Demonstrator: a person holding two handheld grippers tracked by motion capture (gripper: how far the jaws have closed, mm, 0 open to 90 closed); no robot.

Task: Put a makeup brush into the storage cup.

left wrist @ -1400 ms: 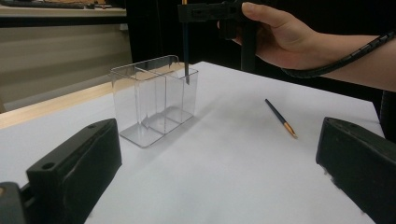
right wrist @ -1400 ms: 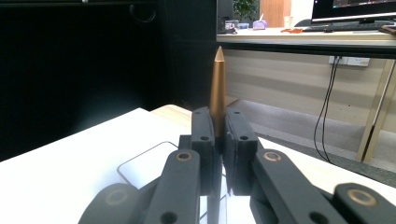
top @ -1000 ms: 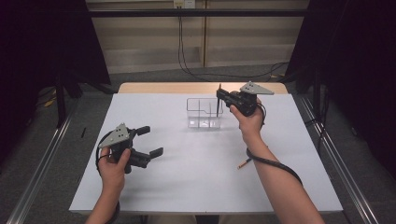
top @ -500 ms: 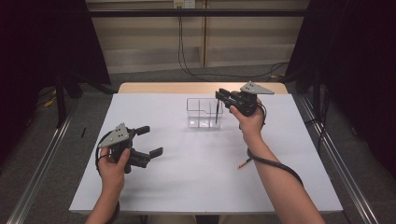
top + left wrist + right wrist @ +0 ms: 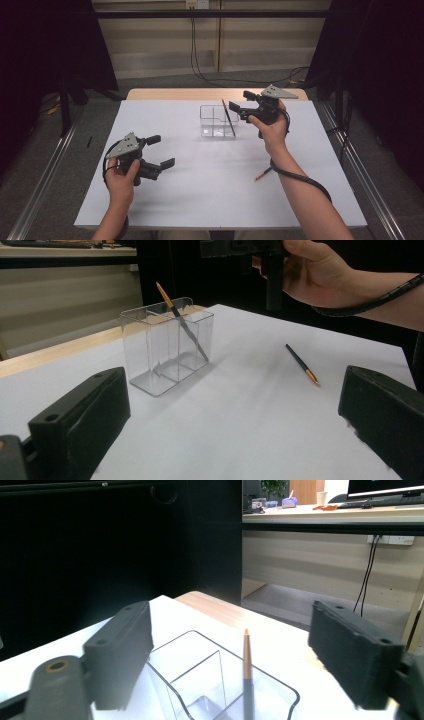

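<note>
White table (image 5: 210, 195), dark curtained room

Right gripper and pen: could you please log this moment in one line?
right gripper: jaws just opened, pen released | pen: leaning in clear holder | left gripper: open, idle

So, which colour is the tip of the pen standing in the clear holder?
Orange-gold on the pen, clearest in the right gripper view.

The tabletop (image 5: 210, 190) is lit evenly from above and appears bright, while the surroundings at 9 and 3 o'clock are left dark. Only soft shadows are cast. In the gripper views, the near jaws are blurred and slight haze is seen.
</note>
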